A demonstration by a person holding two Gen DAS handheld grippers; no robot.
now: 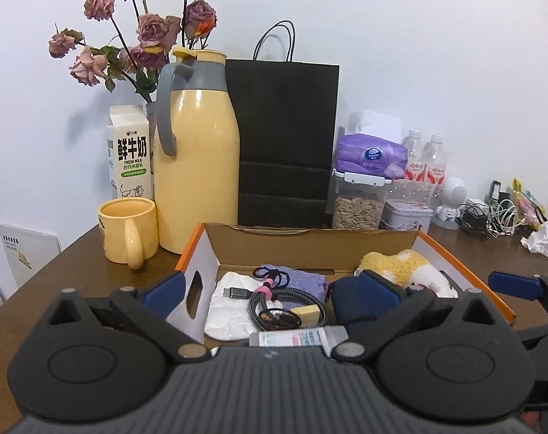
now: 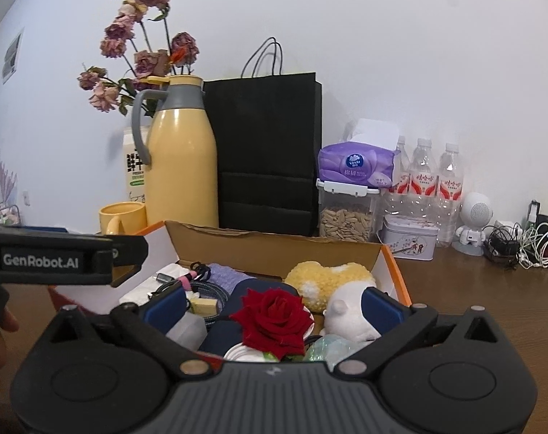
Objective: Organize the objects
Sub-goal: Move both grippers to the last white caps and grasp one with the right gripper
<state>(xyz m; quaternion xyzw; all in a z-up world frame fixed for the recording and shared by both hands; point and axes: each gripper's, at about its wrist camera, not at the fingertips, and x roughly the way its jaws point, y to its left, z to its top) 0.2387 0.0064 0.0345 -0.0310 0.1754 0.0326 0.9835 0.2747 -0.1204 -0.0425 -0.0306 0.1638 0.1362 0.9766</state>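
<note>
The cardboard box [image 1: 312,249] with its orange rim sits on the brown table [image 1: 75,271], near edge toward the cameras, and it is packed. At its left end lies a white cloth [image 1: 227,311] with a coiled braided cable [image 1: 285,305] on top, a lilac knitted cloth [image 1: 299,282] behind, and a small tube [image 1: 297,338] lying flat along the near edge. At the right end, a yellow-and-white plush toy [image 1: 406,269] fills the far corner. From the right wrist view, a red rose [image 2: 274,320] sits near the front of the box, just left of the plush.

The left gripper [image 1: 274,291] hovers over the box's left end, fingers spread wide, nothing between them. The right gripper [image 2: 274,305] hangs above the right end, also spread wide, the rose showing between its blue pads [image 2: 379,307] but untouched.

Behind the box, from left to right: a yellow mug [image 1: 127,233], a milk carton [image 1: 129,152], a tall yellow thermos [image 1: 196,155], dried roses [image 1: 143,36] behind it, a black paper bag [image 1: 283,137], a purple tissue pack [image 1: 370,157] resting on a jar of seeds [image 1: 357,206], a small tin [image 1: 408,215], water bottles [image 2: 424,181], a white robot-shaped figure [image 2: 473,222], and a tangle of cables [image 2: 523,242] far right.
</note>
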